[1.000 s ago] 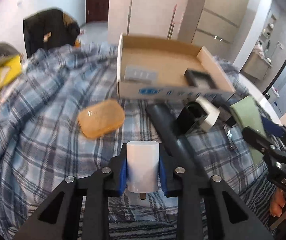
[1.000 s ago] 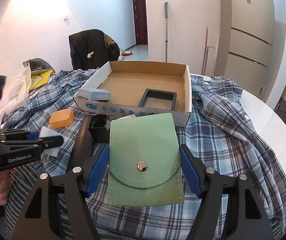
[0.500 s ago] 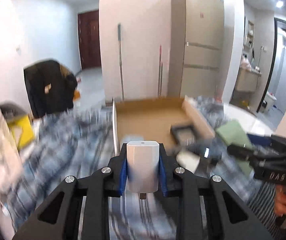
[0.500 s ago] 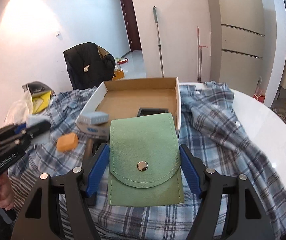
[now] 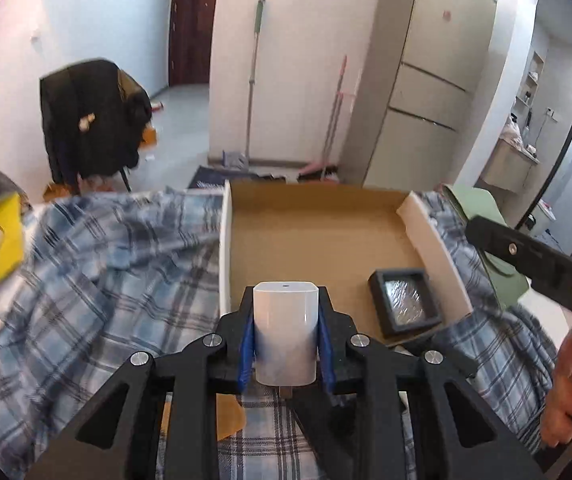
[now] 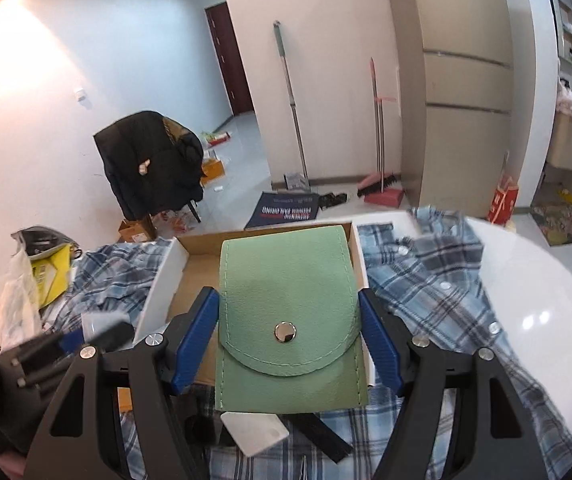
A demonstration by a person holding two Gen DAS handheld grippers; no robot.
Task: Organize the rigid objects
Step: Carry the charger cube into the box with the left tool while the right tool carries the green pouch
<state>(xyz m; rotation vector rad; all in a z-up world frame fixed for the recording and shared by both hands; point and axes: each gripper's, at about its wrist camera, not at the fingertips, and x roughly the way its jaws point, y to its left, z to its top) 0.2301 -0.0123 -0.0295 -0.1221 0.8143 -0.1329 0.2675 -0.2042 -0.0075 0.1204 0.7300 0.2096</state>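
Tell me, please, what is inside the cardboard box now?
In the box, one small black tray lies near its right wall; the rest of the visible floor is bare. The white charger in the left gripper covers the near edge, so that part cannot be seen.

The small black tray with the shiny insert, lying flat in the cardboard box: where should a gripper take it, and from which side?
Take the black tray across its raised frame, pads on two opposite outer edges, coming down from above. It lies flat on the floor of the cardboard box, close to the right wall, so a sideways approach looks blocked. Probably avoid the glossy centre.
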